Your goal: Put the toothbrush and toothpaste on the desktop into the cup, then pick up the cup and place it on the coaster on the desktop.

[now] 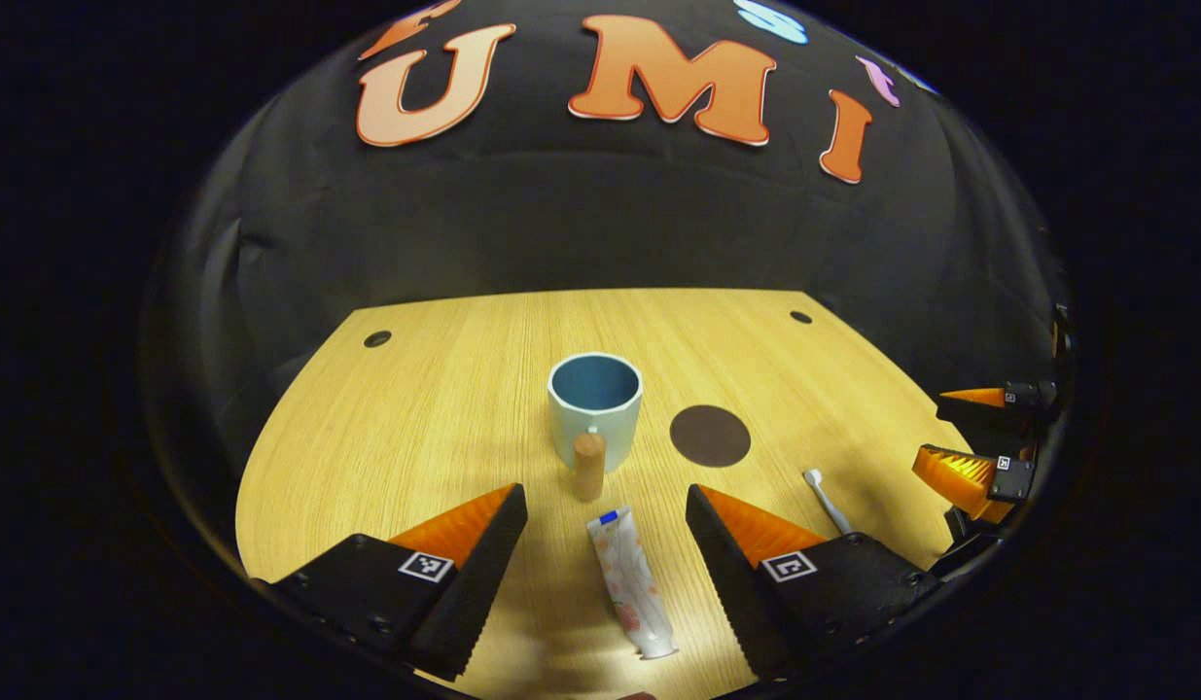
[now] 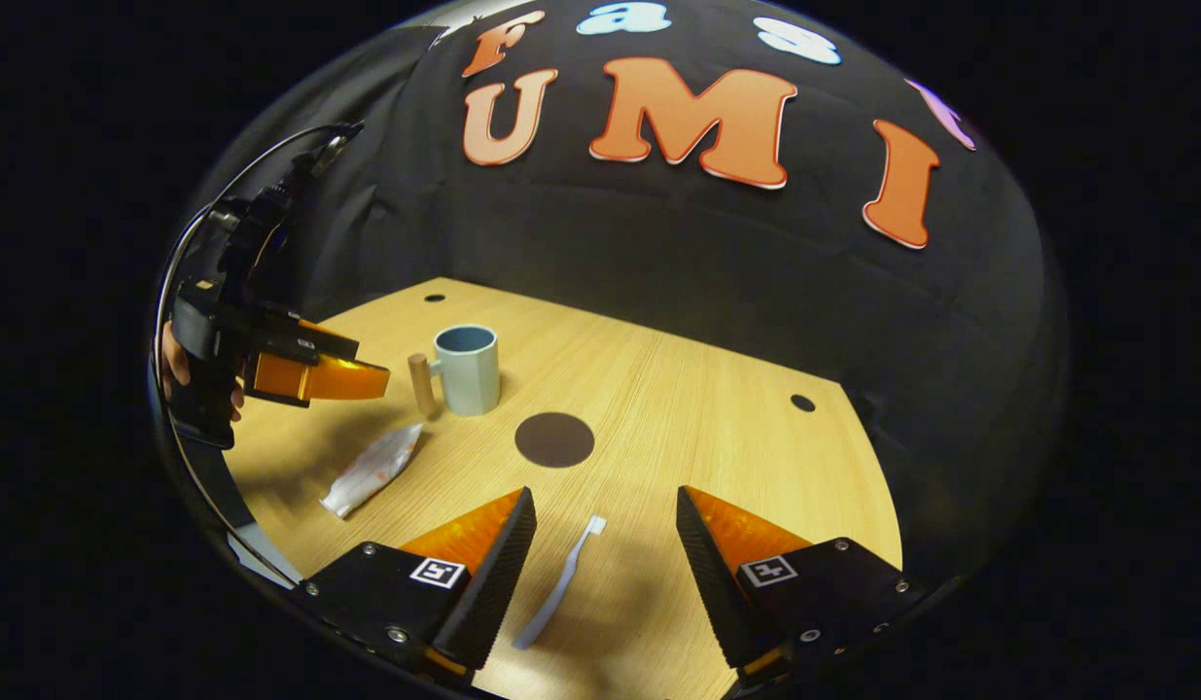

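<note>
Left gripper view: left gripper [image 1: 605, 525] hangs over the desk [image 1: 415, 428], jaws wide apart, holding nothing. Toothpaste [image 1: 632, 583] lies flat on the desk between its two fingers, cap end pointing toward the cup. Cup [image 1: 595, 399] stands upright just beyond, pale blue, wooden handle [image 1: 589, 465] facing this gripper; cup looks empty. Dark round coaster [image 1: 710, 435] sits just beside the cup, apart from it. Toothbrush [image 1: 827, 501] lies flat on the far side of the coaster, partly hidden behind a finger. Right gripper [image 1: 979, 437] shows at the edge, fingers spread.

Right gripper view: right gripper [image 2: 600, 549] also open and empty, toothbrush [image 2: 561, 581] lying flat between its fingers, head toward the coaster [image 2: 554, 438]. Cup [image 2: 467, 368] stands past the coaster, toothpaste [image 2: 371, 470] near the handle side. Left gripper [image 2: 313, 374] hovers above the toothpaste, a hand [image 2: 177, 365] holding it.
</note>
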The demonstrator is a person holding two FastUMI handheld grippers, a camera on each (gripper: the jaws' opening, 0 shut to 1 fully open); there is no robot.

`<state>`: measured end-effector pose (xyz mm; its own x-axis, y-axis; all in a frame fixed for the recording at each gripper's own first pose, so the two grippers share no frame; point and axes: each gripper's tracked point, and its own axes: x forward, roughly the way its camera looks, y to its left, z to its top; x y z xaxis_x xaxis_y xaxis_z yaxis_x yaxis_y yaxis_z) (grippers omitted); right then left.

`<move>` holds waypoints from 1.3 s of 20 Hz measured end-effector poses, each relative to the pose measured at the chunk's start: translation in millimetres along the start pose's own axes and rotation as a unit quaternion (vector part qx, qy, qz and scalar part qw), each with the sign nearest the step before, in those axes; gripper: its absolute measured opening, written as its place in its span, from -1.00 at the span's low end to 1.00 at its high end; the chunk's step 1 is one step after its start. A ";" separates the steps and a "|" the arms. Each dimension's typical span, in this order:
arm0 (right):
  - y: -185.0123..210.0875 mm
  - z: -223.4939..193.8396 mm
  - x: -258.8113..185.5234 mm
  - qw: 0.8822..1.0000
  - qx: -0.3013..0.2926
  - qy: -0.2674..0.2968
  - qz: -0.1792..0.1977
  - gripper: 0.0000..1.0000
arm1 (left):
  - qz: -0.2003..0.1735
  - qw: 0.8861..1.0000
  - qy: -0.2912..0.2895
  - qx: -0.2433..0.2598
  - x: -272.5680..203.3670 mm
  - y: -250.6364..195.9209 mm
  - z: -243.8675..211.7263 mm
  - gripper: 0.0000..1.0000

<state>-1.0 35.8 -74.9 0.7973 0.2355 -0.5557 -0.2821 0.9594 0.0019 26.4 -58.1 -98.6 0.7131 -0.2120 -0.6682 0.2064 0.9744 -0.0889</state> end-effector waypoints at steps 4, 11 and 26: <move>7.9 -26.5 10.2 0.997 0.031 0.062 0.023 0.46 | -0.023 0.995 0.099 -0.022 17.0 -17.5 -37.9 0.93; 23.0 -62.5 16.4 0.976 0.090 0.187 0.064 0.14 | -0.019 0.976 0.210 -0.058 30.8 -19.1 -68.5 0.62; 38.8 -97.4 34.8 0.953 0.101 0.276 0.075 -0.21 | -0.023 0.953 0.277 -0.123 56.7 -25.8 -87.9 -0.30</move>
<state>-36.3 66.1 -175.2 0.3381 0.3091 -0.8889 -0.2179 0.9446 0.2455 2.6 -88.7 -199.1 0.2308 -0.2500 -0.9403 0.0169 0.9673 -0.2530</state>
